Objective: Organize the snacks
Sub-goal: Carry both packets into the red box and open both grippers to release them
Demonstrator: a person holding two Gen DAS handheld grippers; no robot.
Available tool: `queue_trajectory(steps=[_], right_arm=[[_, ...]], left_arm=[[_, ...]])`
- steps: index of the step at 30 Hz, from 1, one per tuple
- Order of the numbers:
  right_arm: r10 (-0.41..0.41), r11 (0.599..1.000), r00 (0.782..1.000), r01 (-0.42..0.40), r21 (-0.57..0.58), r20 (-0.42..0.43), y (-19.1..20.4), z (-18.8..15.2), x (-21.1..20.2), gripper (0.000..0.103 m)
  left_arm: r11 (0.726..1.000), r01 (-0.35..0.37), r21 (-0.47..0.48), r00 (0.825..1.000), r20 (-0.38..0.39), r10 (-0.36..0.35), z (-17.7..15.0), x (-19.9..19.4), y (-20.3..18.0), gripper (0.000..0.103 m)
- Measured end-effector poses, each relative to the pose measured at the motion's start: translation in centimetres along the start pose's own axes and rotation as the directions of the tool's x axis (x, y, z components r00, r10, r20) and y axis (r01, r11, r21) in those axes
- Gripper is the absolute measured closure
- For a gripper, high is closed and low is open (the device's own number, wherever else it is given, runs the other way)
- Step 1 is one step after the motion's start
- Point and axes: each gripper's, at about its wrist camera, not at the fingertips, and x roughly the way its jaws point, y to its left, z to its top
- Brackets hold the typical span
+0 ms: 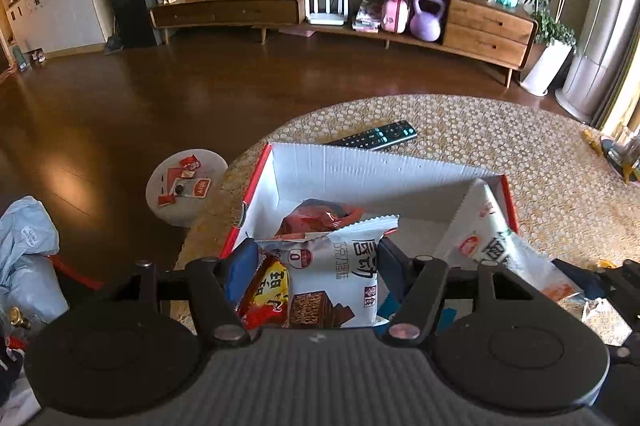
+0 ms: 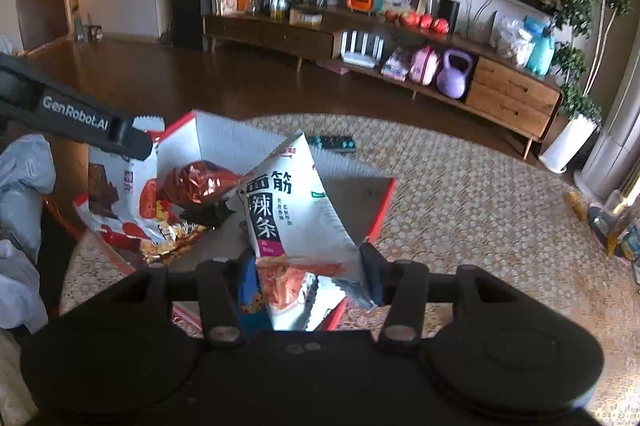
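A red-and-white cardboard box (image 1: 360,169) stands open on the round woven table; it also shows in the right wrist view (image 2: 224,141). My left gripper (image 1: 314,266) is shut on a white chocolate-wafer snack bag (image 1: 336,274) and holds it over the box's near left part. A brown foil bag (image 1: 316,216) lies inside the box, with a red-yellow packet (image 1: 266,290) below my fingers. My right gripper (image 2: 308,274) is shut on a white spicy-strip bag (image 2: 288,209) at the box's near right corner. That bag also shows in the left wrist view (image 1: 500,250).
A black remote control (image 1: 376,137) lies on the table behind the box. A small white round stool (image 1: 186,185) with snack packets stands left of the table. Plastic bags (image 1: 28,258) sit at the left. A long TV cabinet (image 1: 400,13) lines the far wall.
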Motion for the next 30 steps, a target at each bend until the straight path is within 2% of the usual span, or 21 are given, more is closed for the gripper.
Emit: queue_trajectory(steps=[9,13,24,27,30], right_arm=[[0.003,1.000,0.998,-0.005,-0.025,-0.064,1.3,-0.1,3.7,0.054],[0.006,0.999,0.996,-0.009,-0.032,-0.087,1.5,-0.5,4.5,0.053],[0.002,0.999,0.994,-0.006,-0.034,-0.108,1.4,-0.8,5.2,0.054],[0.013,0.999,0.994,-0.017,-0.042,-0.105,1.6,-0.9,4.7,0.050],[0.023,0.998,0.996,-0.028,-0.055,-0.087,1.7,-0.9,3.8,0.042]], left_arm=[[0.997,0.005,0.079,0.999,-0.052,0.000,-0.7,4.4,-2.0,0.039],[0.997,0.009,0.072,0.996,-0.089,-0.002,-0.9,6.4,-2.0,0.039],[0.996,0.026,0.086,0.993,-0.119,-0.015,-1.7,8.0,-2.2,0.039],[0.996,0.033,0.079,0.991,-0.132,-0.022,-2.1,8.4,-2.1,0.039],[0.997,0.037,0.066,0.989,-0.144,-0.027,-2.4,8.4,-2.1,0.038]])
